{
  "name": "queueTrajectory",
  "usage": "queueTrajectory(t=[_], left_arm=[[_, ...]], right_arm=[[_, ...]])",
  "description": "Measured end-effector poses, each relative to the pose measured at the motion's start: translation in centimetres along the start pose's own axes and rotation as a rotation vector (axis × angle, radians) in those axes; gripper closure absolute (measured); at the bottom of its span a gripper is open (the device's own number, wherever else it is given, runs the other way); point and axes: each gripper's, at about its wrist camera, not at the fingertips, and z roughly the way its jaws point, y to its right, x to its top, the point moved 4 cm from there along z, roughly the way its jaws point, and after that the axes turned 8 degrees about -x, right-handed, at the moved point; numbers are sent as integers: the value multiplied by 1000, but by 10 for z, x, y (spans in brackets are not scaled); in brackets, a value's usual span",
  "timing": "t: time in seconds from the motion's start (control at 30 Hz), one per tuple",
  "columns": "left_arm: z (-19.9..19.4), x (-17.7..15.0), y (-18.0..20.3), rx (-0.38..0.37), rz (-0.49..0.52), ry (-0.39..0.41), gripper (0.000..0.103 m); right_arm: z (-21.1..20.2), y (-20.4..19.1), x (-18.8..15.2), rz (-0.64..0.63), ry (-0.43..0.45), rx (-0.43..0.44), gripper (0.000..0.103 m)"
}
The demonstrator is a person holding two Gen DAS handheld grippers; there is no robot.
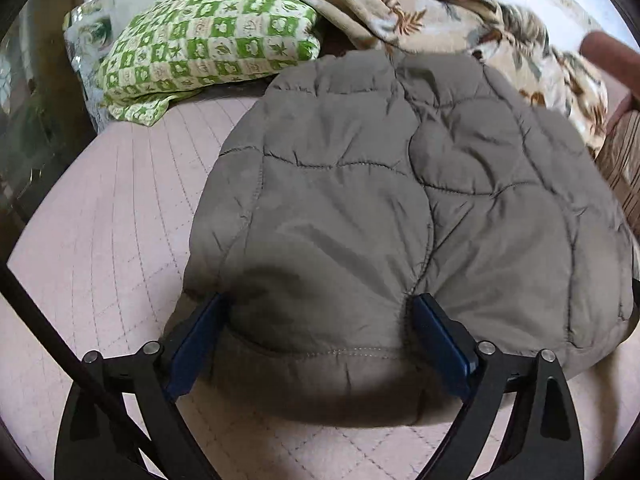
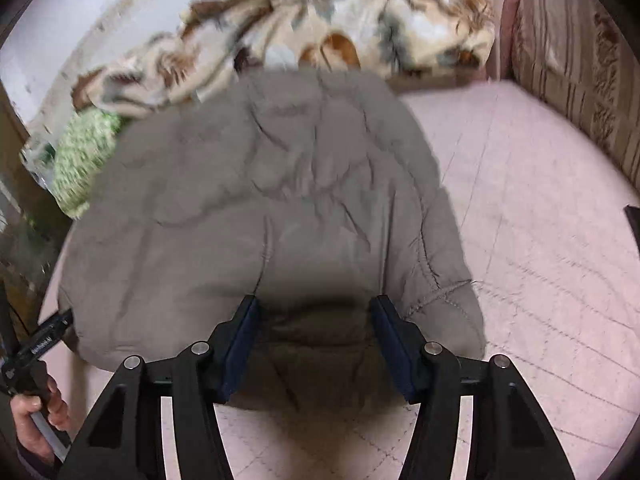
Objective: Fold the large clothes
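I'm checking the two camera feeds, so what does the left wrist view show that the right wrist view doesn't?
Only the left wrist view shows the green patterned pillow sharply. Only the right wrist view shows the striped cushion clearly and the person's hand on the other gripper's handle. Both show the grey quilted jacket on the pink bed cover and the floral blanket.

Quilted jacket [image 1: 400,184] lies on the bed cover [image 1: 120,208], its near hem between the fingers of the left gripper [image 1: 320,308] and, further right, of the right gripper [image 2: 314,308]. Behind the jacket, a crumpled blanket [image 1: 420,12]; behind and to its left, a pillow [image 1: 208,48] partly under the blanket. A cushioned seat [image 2: 572,64] stands at the far right.
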Motion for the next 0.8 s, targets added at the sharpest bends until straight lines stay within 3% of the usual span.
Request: queueTrajectory(t=[0.2, 0.27, 0.37, 0.43, 0.5, 0.6, 0.73, 0.8], left_arm=[[5, -1, 0, 1, -17, -24, 6], [-12, 1, 6, 25, -13, 48, 10], [-45, 8, 23, -6, 24, 186, 10], [-56, 9, 39, -13, 61, 244, 10], [-59, 7, 57, -39, 103, 269, 10], [-43, -2, 79, -58, 158, 219, 10], [-8, -8, 79, -72, 114, 104, 10], [-3, -11, 80, -70, 110, 89, 8]], right_arm=[[14, -7, 2, -10, -23, -57, 37], [6, -8, 4, 1, 6, -76, 37], [-25, -24, 7, -32, 142, -75, 36], [-41, -48, 7, -97, 215, -38, 34], [-40, -67, 0, -125, 218, 28, 34], [-24, -91, -13, -161, 163, 69, 34], [-5, -109, -19, -238, 135, 8, 26], [3, -107, -23, -249, 117, -4, 21]])
